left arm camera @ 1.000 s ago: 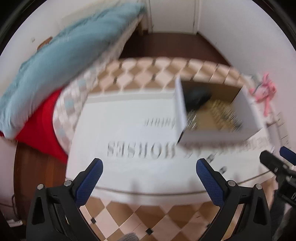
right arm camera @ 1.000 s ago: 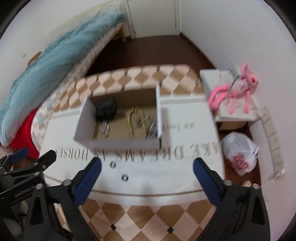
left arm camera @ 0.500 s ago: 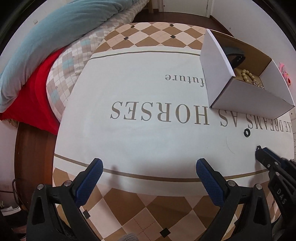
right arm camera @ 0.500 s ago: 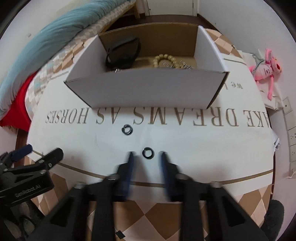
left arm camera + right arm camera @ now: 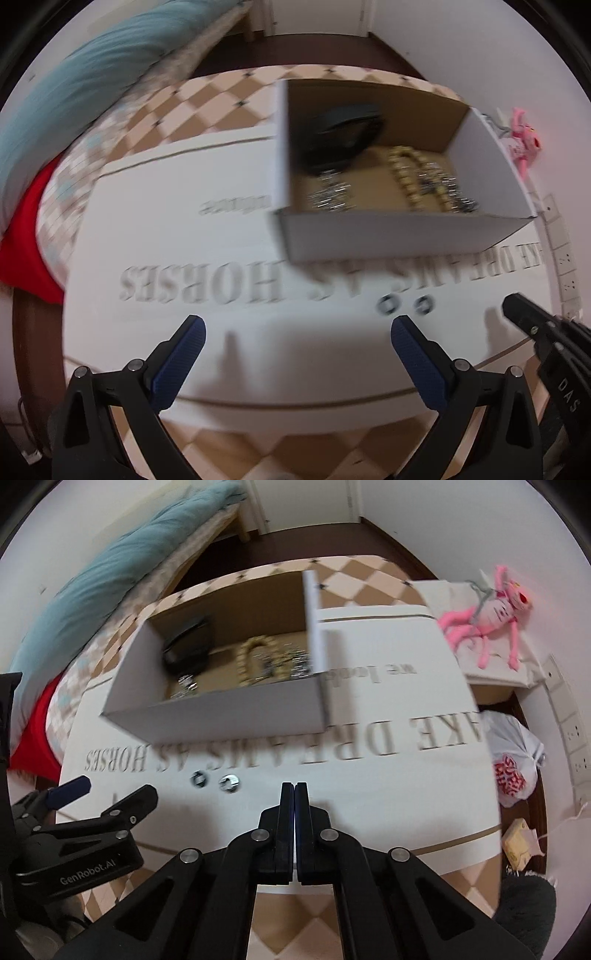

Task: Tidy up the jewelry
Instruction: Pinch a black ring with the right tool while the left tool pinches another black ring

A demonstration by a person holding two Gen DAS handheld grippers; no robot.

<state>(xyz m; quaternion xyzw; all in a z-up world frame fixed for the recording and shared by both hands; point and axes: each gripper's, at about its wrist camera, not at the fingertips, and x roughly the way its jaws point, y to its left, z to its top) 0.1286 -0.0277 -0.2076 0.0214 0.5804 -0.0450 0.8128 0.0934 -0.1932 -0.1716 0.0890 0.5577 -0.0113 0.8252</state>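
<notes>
A white cardboard box (image 5: 388,236) (image 5: 221,720) stands on the lettered cloth and holds a black band (image 5: 343,136), a beaded bracelet (image 5: 413,181) and silver pieces (image 5: 328,192). Two small dark rings (image 5: 199,780) (image 5: 229,782) lie on the cloth in front of the box; they also show in the left wrist view (image 5: 386,305) (image 5: 423,305). My left gripper (image 5: 295,354) is open and empty, above the cloth, left of the rings. My right gripper (image 5: 294,794) is shut with nothing seen between its fingers, right of the rings.
A bed with a teal blanket (image 5: 74,92) and red sheet (image 5: 26,236) lies to the left. A pink plush toy (image 5: 487,616) sits on a white box at right. A plastic bag (image 5: 513,760) lies on the floor beyond the table's right edge.
My right gripper has closed from open to shut and pulled back up from the rings. Both views have lifted, so the box interior and both rings show.
</notes>
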